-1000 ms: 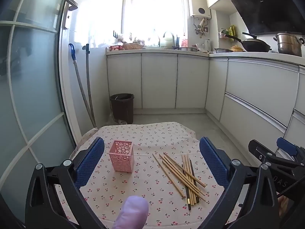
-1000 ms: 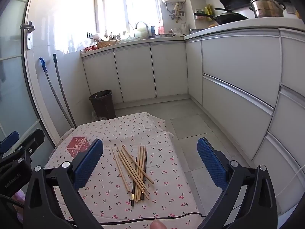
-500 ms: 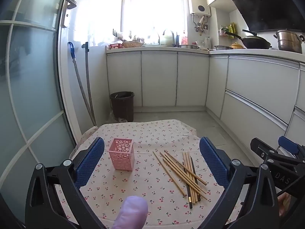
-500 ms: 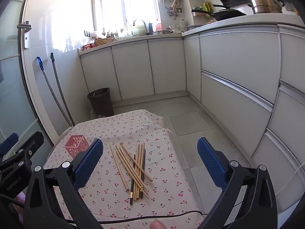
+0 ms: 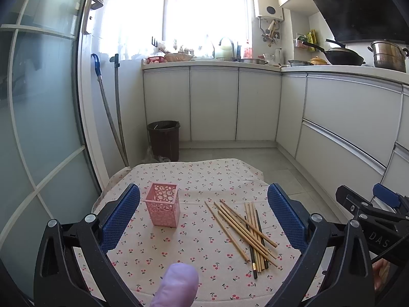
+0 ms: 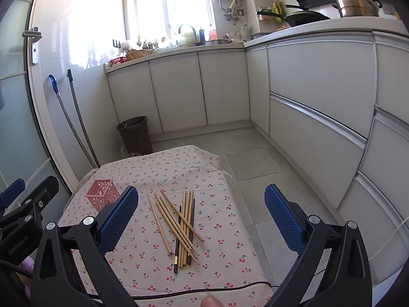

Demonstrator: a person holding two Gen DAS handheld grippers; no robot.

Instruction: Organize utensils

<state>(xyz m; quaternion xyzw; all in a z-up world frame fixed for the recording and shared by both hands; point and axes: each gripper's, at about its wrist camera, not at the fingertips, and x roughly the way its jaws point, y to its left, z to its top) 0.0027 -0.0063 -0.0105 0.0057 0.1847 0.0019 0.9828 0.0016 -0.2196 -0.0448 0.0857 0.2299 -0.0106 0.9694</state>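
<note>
A pile of several wooden chopsticks [image 5: 245, 227] [image 6: 179, 225], with a dark one or two among them, lies on a cherry-print cloth [image 5: 199, 179] [image 6: 179, 163]. To their left stands an upright, empty pink perforated holder [image 5: 162, 207] [image 6: 102, 197]. My left gripper [image 5: 204, 220] is open above the cloth, holder and chopsticks showing between its blue pads. My right gripper [image 6: 202, 217] is open too, held above the chopsticks with nothing in it. Each gripper's black frame shows at the edge of the other's view.
The cloth covers a low table whose right edge drops to a tiled floor [image 6: 255, 158]. White cabinets [image 5: 345, 128] run along the back and right. A dark bin [image 5: 164, 139] and two leaning handles [image 5: 112, 117] stand at the left by a glass door. A black cable [image 6: 204, 287] crosses the near cloth.
Both views have tilted and shifted slightly; the holder and chopsticks sit a little higher in frame. Neither gripper has changed its opening, and nothing on the cloth has moved.
</note>
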